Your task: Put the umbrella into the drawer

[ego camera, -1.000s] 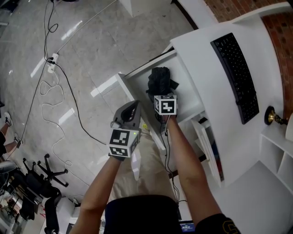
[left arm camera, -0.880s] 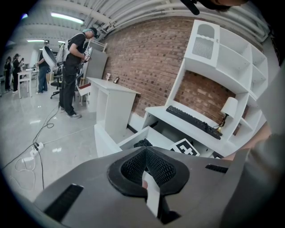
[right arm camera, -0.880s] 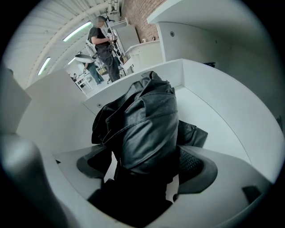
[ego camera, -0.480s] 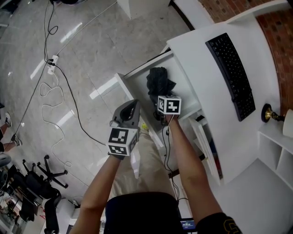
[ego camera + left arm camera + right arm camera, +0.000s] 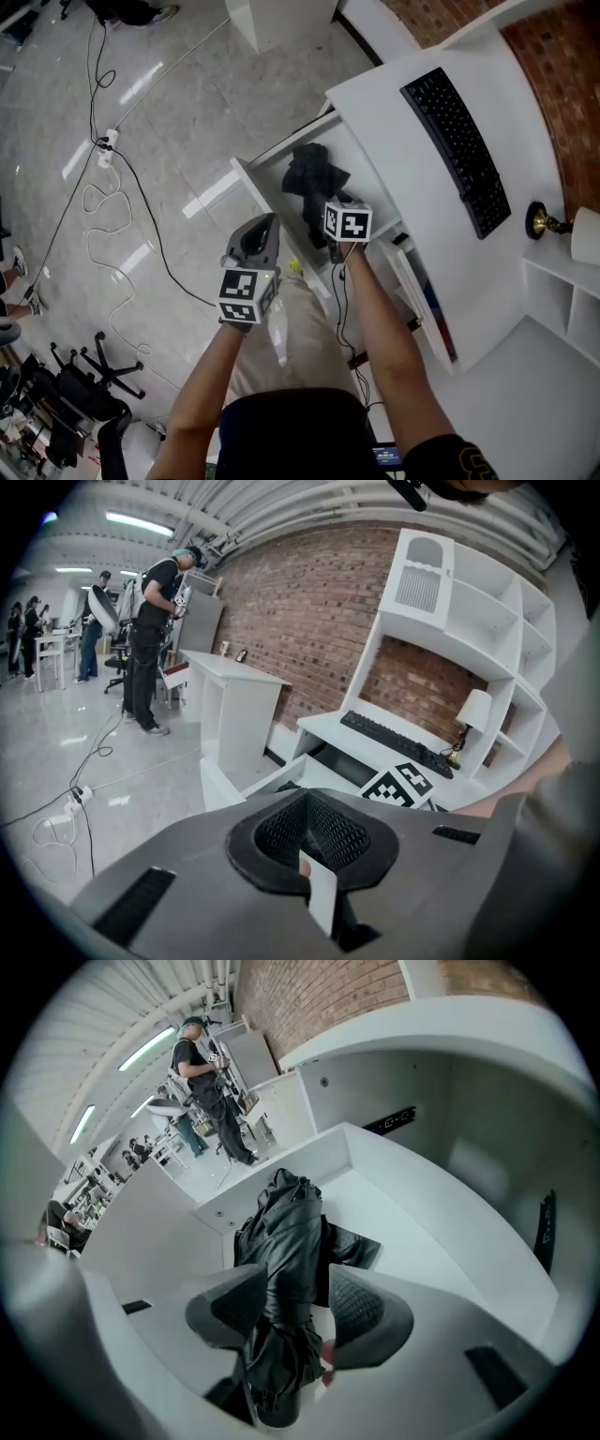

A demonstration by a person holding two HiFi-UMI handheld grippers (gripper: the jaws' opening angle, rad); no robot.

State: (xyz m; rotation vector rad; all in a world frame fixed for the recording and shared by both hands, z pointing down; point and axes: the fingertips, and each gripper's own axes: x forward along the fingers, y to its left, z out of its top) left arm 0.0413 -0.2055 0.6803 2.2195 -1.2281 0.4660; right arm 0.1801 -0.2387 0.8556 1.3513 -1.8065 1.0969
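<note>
The black folded umbrella [image 5: 307,178] lies in the open white drawer [image 5: 246,180] under the desk. In the right gripper view the umbrella [image 5: 286,1241] runs along the drawer floor [image 5: 412,1241], passing between and under the jaws. My right gripper [image 5: 336,240] hangs over its near end. Its jaws [image 5: 295,1312] have just been closing and stand half shut around the umbrella, with a sliver of white showing beside the right pad. My left gripper [image 5: 265,228] is held in front of the drawer's front panel, its jaws [image 5: 309,832] shut and empty.
A black keyboard [image 5: 457,150] lies on the white desk [image 5: 394,103], with a brass lamp base [image 5: 539,222] and white shelves [image 5: 562,309] to the right. A cable [image 5: 122,187] and power strip [image 5: 106,141] lie on the floor at left. People stand far off in both gripper views.
My right gripper has drawn back a little from the umbrella, which stays in the drawer with its cloth more spread out. The left gripper has barely shifted.
</note>
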